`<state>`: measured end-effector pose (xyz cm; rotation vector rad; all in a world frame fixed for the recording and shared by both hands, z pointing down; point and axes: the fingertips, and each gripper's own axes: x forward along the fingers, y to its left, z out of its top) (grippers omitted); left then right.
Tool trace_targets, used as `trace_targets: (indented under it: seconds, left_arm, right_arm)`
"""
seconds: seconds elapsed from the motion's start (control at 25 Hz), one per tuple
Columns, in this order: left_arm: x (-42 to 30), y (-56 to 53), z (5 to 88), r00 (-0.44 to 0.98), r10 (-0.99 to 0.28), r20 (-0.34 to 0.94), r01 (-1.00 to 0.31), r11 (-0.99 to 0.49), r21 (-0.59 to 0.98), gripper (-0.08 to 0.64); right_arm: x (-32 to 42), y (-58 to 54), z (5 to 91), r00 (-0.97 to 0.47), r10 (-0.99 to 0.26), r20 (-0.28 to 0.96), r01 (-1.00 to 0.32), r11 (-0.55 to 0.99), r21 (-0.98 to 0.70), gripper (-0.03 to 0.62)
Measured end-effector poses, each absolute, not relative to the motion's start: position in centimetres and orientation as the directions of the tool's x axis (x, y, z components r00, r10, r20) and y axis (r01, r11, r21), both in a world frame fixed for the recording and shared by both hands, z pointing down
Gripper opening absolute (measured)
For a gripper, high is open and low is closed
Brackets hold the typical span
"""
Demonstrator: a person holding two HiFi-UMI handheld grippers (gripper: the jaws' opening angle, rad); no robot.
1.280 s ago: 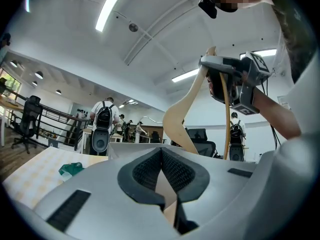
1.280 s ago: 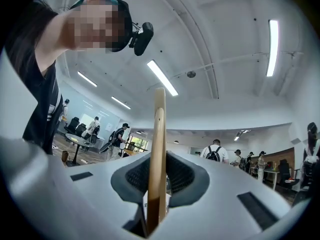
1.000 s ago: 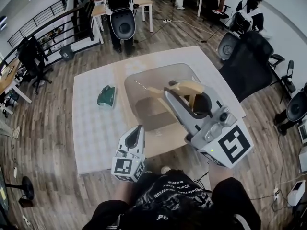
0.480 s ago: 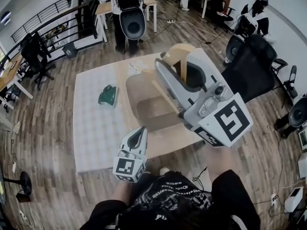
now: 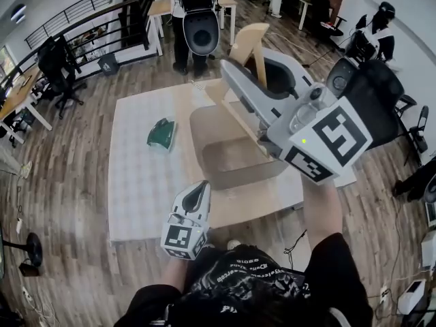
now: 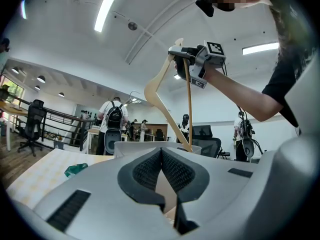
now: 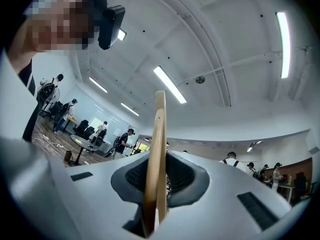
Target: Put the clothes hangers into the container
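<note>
A wooden clothes hanger [image 5: 247,44] hangs high above the table, with my right gripper [image 5: 235,73] shut on it. In the right gripper view the hanger's wood [image 7: 156,149] stands edge-on between the pads. From the left gripper view the hanger [image 6: 161,81] hangs from the right gripper [image 6: 186,59] over the container's rim [image 6: 145,145]. The translucent grey container [image 5: 235,172] sits in the middle of the table, below the hanger. My left gripper [image 5: 195,197] rests low near the table's front edge, shut on nothing, its pads [image 6: 150,169] meeting.
A green object [image 5: 161,133] lies on the pale table mat [image 5: 136,182], left of the container. A black office chair [image 5: 371,87] stands off the table's right side. A person with a backpack [image 5: 197,12] stands beyond the far edge. A railing runs at far left.
My right gripper has risen with the hanger, from low over the container to well above it. The left gripper has stayed in place.
</note>
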<state>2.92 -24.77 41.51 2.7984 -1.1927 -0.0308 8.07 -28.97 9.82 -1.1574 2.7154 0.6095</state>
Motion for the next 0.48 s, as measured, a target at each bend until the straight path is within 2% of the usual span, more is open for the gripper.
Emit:
trace_targets:
  seconds: [0.2, 0.48]
  left_arm:
    - [1.2, -25.8, 41.7, 0.663, -0.748, 0.037, -0.747, -0.656, 0.108, 0.020]
    - [-0.1, -27.0, 42.5, 0.638, -0.768, 0.047, -0.767, -0.630, 0.118, 0.020]
  right_arm:
    - [7.6, -31.3, 10.1, -0.703, -0.662, -0.260, -0.710, 0.635, 0.304, 0.061]
    - [7.0, -33.8, 14.2, -0.721, -0.669, -0.182, -0.689, 0.663, 0.293, 0.061]
